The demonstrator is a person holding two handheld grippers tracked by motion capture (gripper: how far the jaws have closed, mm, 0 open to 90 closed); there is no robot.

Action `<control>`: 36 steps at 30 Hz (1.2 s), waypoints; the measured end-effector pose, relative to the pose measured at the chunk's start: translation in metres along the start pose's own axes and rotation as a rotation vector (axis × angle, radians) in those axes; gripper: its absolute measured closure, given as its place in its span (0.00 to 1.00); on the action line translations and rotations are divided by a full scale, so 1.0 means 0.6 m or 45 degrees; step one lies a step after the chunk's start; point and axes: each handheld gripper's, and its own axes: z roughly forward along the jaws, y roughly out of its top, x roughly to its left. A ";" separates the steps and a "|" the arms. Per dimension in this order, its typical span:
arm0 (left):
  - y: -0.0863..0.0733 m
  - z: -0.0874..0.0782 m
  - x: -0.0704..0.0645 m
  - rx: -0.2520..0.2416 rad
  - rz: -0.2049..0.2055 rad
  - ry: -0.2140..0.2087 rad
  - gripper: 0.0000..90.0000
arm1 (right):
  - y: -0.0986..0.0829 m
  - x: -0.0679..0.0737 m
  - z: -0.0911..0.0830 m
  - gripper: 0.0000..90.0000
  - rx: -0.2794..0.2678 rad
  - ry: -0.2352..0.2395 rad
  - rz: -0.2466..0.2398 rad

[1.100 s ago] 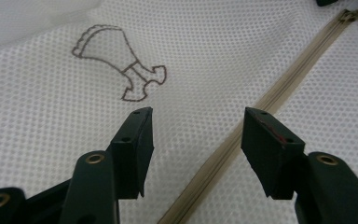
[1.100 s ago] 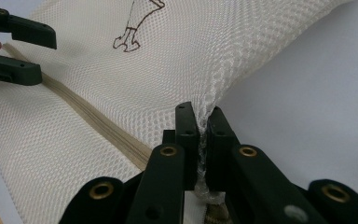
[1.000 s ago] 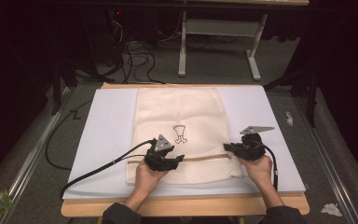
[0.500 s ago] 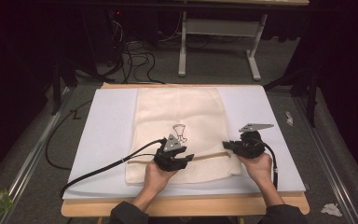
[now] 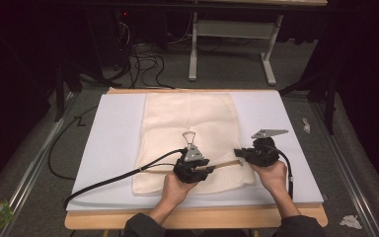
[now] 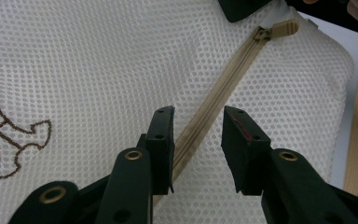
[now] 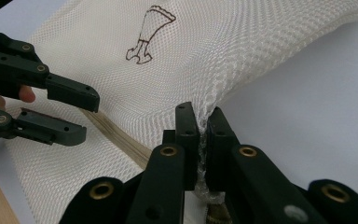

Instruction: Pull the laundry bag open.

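The left gripper [image 6: 197, 140], at the lower centre of its own view, stands with jaws apart astride the tan zipper [image 6: 223, 95] of the cream mesh laundry bag [image 6: 98, 60]. The small tan zipper pull [image 6: 282, 28] lies at the upper right of that frame, well apart from the jaws. The right gripper [image 7: 202, 133] is clamped on the bag's pinched mesh edge, low in its view. To do this well, I judge the right should keep the mesh taut while the left travels up the zipper line and closes squarely on the pull.
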 end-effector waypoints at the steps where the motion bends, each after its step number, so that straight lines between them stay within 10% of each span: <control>1: 0.000 0.001 0.000 -0.005 -0.006 -0.006 0.72 | 0.000 0.000 0.000 0.98 0.001 0.003 0.000; 36: 0.030 0.045 -0.029 0.013 0.081 -0.042 0.69 | 0.018 0.019 0.005 0.97 -0.012 0.042 -0.023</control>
